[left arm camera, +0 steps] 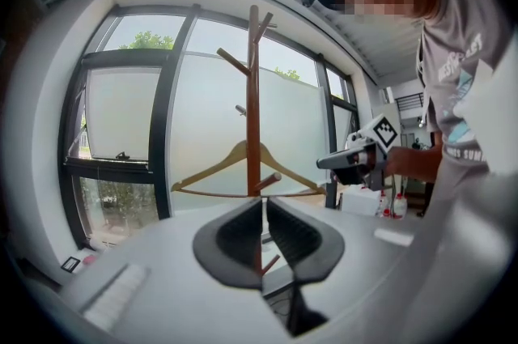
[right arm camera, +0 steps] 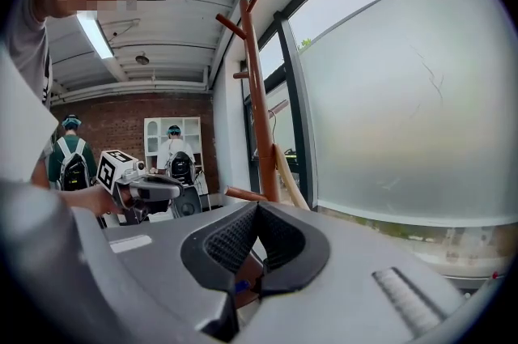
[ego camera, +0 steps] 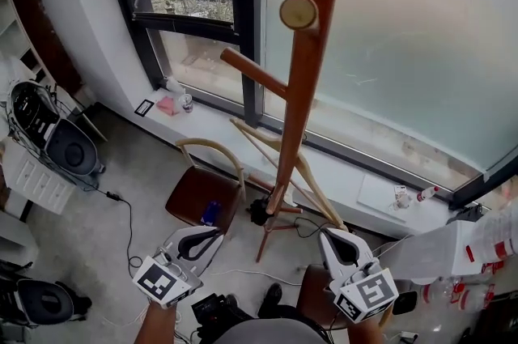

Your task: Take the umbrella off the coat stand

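Observation:
The brown wooden coat stand rises in front of the frosted window, pegs sticking out. A pale wooden hanger hangs low on it. I see no umbrella on the stand in any view. A small dark object lies at the stand's foot; I cannot tell what it is. My left gripper is low and left of the stand, pointing at the pole, its jaws shut with nothing between them. My right gripper is right of the stand, jaws shut and empty, the pole just ahead.
A chair with a brown seat stands left of the stand's foot, a small blue thing on it. Cables run over the floor. A black round appliance sits at the left. Bottles stand at the right. People with backpacks stand far behind.

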Demonstrator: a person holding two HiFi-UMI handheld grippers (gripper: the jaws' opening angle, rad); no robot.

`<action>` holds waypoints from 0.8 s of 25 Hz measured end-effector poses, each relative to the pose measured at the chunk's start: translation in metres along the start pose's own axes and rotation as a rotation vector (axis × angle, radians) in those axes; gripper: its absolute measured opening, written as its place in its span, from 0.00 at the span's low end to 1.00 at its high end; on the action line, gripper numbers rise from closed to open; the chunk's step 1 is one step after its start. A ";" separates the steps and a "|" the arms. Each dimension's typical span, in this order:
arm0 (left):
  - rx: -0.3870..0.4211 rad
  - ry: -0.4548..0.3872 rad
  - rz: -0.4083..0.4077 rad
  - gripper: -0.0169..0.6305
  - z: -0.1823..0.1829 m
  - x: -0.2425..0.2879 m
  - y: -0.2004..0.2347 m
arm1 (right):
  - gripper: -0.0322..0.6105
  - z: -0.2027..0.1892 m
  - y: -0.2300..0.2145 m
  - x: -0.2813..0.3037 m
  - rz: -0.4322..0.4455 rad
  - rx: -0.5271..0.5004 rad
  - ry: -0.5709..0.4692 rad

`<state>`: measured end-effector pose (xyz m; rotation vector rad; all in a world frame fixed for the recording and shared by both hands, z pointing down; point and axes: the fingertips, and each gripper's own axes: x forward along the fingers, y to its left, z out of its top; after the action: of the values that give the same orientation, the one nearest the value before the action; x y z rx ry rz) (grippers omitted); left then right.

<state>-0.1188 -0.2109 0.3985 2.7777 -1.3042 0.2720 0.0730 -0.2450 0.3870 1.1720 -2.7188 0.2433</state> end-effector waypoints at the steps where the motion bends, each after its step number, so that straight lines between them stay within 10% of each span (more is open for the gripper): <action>1: -0.012 0.013 -0.005 0.05 -0.003 0.005 -0.001 | 0.05 0.000 -0.002 -0.001 -0.002 -0.001 0.000; 20: 0.015 0.055 -0.214 0.18 -0.050 0.089 0.014 | 0.05 -0.020 -0.022 -0.010 -0.191 0.062 0.024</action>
<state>-0.0807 -0.2809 0.4636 2.8687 -0.9860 0.3430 0.0976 -0.2480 0.4061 1.4251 -2.5732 0.3143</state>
